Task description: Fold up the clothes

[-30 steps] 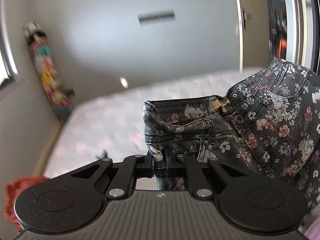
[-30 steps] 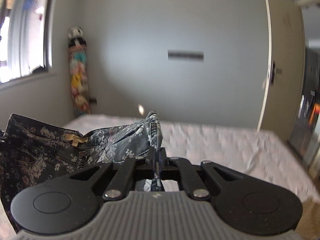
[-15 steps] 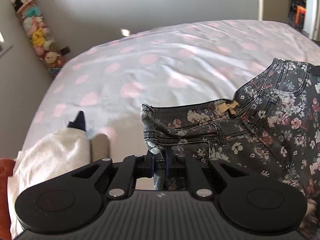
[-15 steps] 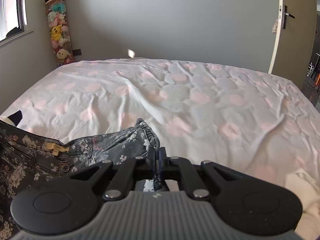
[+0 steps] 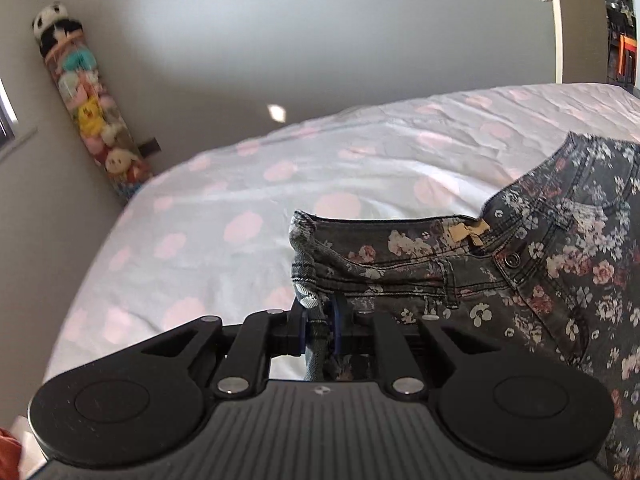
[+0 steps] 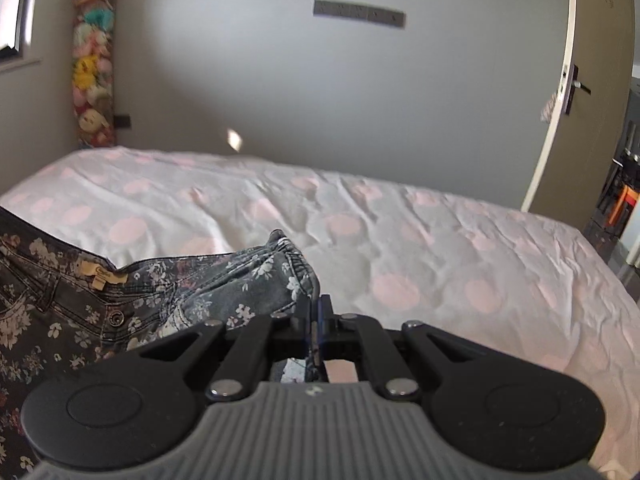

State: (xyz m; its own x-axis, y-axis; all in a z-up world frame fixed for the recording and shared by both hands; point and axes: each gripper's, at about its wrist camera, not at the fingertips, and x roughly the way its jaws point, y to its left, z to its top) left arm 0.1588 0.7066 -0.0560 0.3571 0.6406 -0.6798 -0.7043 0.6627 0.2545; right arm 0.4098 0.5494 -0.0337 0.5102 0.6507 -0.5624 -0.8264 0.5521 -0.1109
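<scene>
Dark floral jeans [image 5: 520, 264] hang stretched by the waistband between my two grippers, low over the bed. My left gripper [image 5: 319, 320] pinches the waistband's left end. Its jaws are starting to open, with the bunched denim still between the pads. In the right wrist view the jeans [image 6: 224, 280] run off to the left, their button and tan label showing. There my right gripper [image 6: 316, 320] is shut tight on the waistband's other end. The legs of the jeans are hidden below the gripper bodies.
The bed [image 6: 440, 240], in a white sheet with pink dots, spreads ahead of both grippers. A tall column of stuffed toys [image 6: 94, 60] stands in the far left corner. A door [image 6: 596, 80] stands ajar at the right. An orange cloth [image 5: 8, 452] peeks in at the lower left.
Both grippers have come down toward the bed with the jeans held between them. The white garment seen at the left half a second ago has left the view.
</scene>
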